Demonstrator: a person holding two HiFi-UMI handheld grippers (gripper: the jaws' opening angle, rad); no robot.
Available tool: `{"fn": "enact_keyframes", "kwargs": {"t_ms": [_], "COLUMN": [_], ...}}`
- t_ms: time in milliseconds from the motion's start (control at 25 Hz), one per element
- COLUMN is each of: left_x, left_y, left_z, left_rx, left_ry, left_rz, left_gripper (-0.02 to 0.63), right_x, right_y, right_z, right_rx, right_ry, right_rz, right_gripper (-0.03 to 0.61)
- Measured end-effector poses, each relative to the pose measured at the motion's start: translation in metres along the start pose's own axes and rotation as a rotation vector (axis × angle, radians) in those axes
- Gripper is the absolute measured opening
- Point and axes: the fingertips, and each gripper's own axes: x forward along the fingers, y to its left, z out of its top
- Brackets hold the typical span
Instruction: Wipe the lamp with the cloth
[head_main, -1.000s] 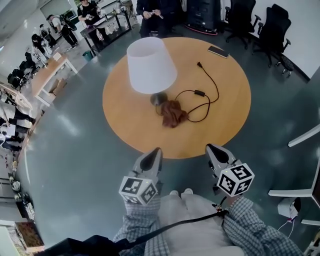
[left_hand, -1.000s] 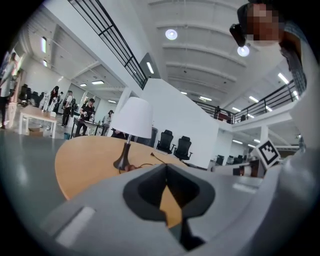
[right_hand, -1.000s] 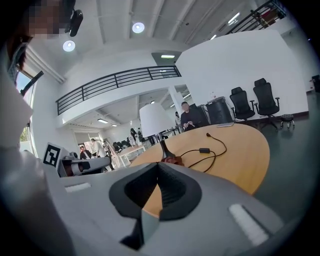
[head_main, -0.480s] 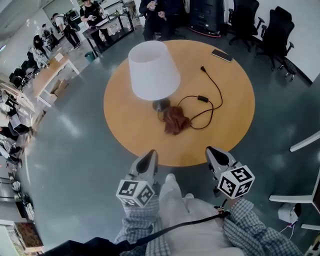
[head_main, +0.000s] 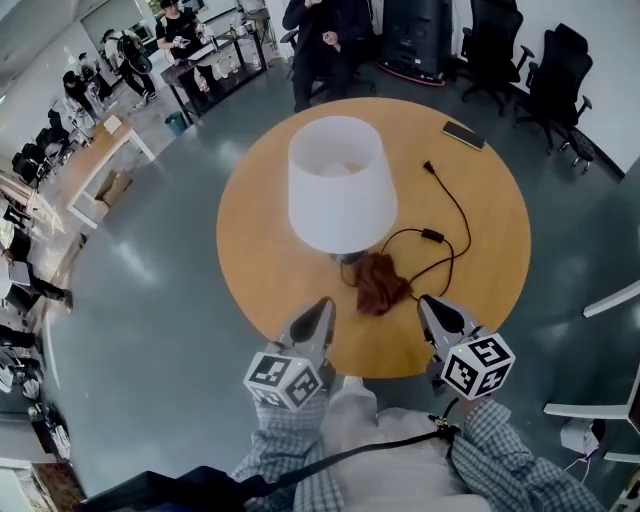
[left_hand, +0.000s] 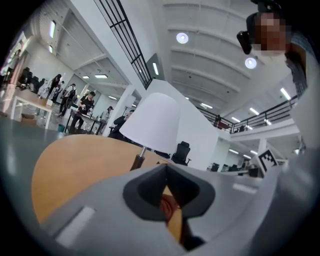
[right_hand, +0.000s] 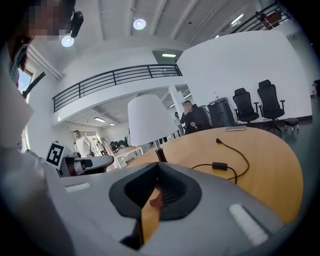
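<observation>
A lamp with a white shade (head_main: 336, 184) stands on the round wooden table (head_main: 260, 240); its dark base is mostly hidden under the shade. The shade (left_hand: 152, 120) and the shade (right_hand: 146, 120) also show in both gripper views. A crumpled brown cloth (head_main: 381, 282) lies on the table just in front of the lamp, beside the black cord (head_main: 448, 235). My left gripper (head_main: 320, 312) and right gripper (head_main: 430, 306) hover over the table's near edge, both shut and empty. The cloth sits between and just beyond them.
A phone (head_main: 463, 134) lies at the table's far right. The cord's plug (head_main: 428, 167) rests on the wood. Black office chairs (head_main: 552, 70) stand behind at right, a seated person (head_main: 322, 35) at the far side, and desks with people (head_main: 110, 140) at left.
Both grippers have moved forward from off the table to over its near edge. The lamp and cloth now appear nearer. Jaws stayed shut.
</observation>
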Motion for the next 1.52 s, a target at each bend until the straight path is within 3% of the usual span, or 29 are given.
{"fn": "enact_keyframes", "kwargs": {"t_ms": [240,520,600,840,1040,1160,1320,1520], "left_x": [0.032,0.06,0.067,0.089,0.093,0.091,0.09,0.09], "left_y": [0.026,0.048,0.045,0.032,0.025,0.02,0.017,0.016], "left_z": [-0.008,-0.009,-0.006,0.014,0.033,0.039,0.039,0.041], "left_rx": [-0.085,-0.225,-0.26,-0.359,-0.44,-0.432,-0.436,-0.437], "left_ry": [0.023,0.005,-0.003,-0.077,-0.161,-0.194,-0.196,-0.191], "left_rz": [-0.121,-0.188,-0.237,-0.335,-0.396,-0.425,-0.422,-0.411], "left_gripper": [0.005,0.005,0.146,0.236,0.241,0.173,0.163,0.164], "right_x": [0.039,0.06,0.063,0.075,0.082,0.089,0.108,0.132], "right_y": [0.009,-0.003,-0.012,-0.036,-0.039,-0.042,-0.032,-0.024], "right_z": [0.0,0.006,0.009,0.004,-0.019,-0.044,-0.074,-0.121], "right_rx": [-0.005,-0.004,-0.002,-0.018,-0.092,-0.175,-0.293,-0.466], "right_ry": [0.032,0.046,0.048,0.095,0.182,0.289,0.425,0.609], "right_rz": [-0.011,-0.024,-0.031,-0.008,0.034,0.056,0.127,0.148], "right_gripper": [0.003,0.003,0.003,0.003,0.004,0.005,0.18,0.223]}}
